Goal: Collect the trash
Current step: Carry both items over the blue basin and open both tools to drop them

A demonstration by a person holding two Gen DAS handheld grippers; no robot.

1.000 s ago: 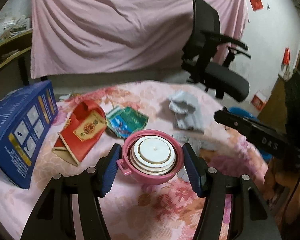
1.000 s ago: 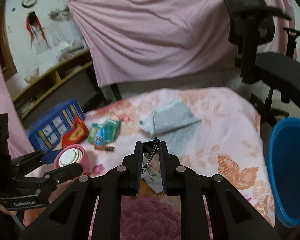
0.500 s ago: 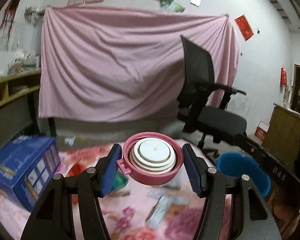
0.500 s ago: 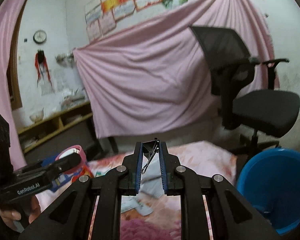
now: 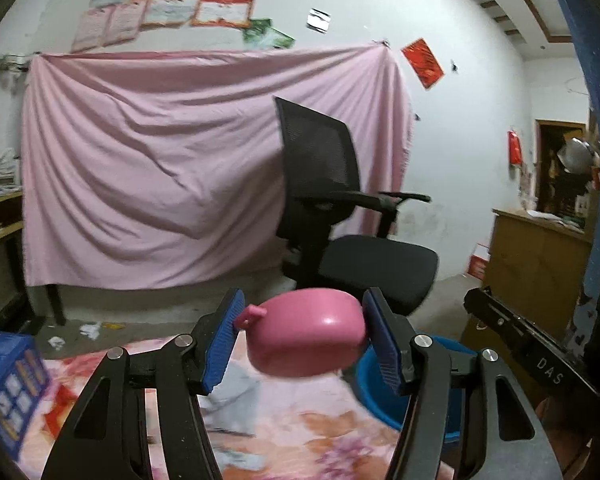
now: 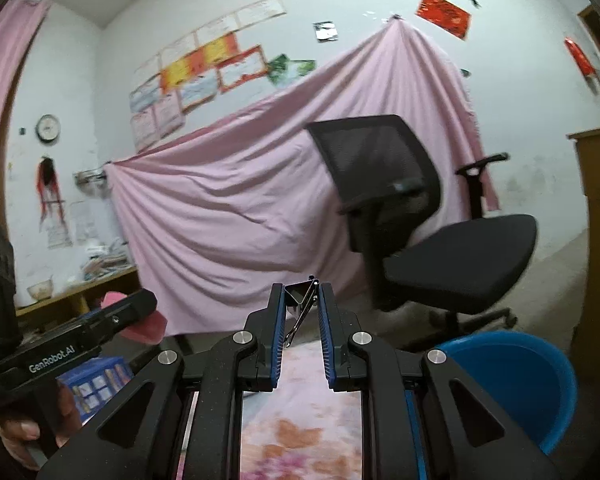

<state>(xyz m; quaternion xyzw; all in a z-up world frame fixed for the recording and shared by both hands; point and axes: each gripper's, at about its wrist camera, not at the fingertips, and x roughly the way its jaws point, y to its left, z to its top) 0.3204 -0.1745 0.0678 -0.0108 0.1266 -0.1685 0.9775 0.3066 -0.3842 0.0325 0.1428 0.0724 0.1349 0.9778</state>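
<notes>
Left gripper (image 5: 300, 336): blue pads clamped on round pink plastic lid (image 5: 305, 334), tilted, raised above floral tablecloth (image 5: 284, 436). Right gripper (image 6: 302, 320): pinching small black metal binder clip (image 6: 300, 300). Round blue plastic basin (image 6: 520, 380) at 4 o'clock.

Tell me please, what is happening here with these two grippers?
A person is collecting trash with a gripper in each hand. The left gripper holds a pink lid in the air, tipped so its domed side faces the camera. The right gripper is shut on a small binder clip. Both are raised above the floral table cover. A blue basin stands at the right, beside the table, probably where the items will go.
</notes>
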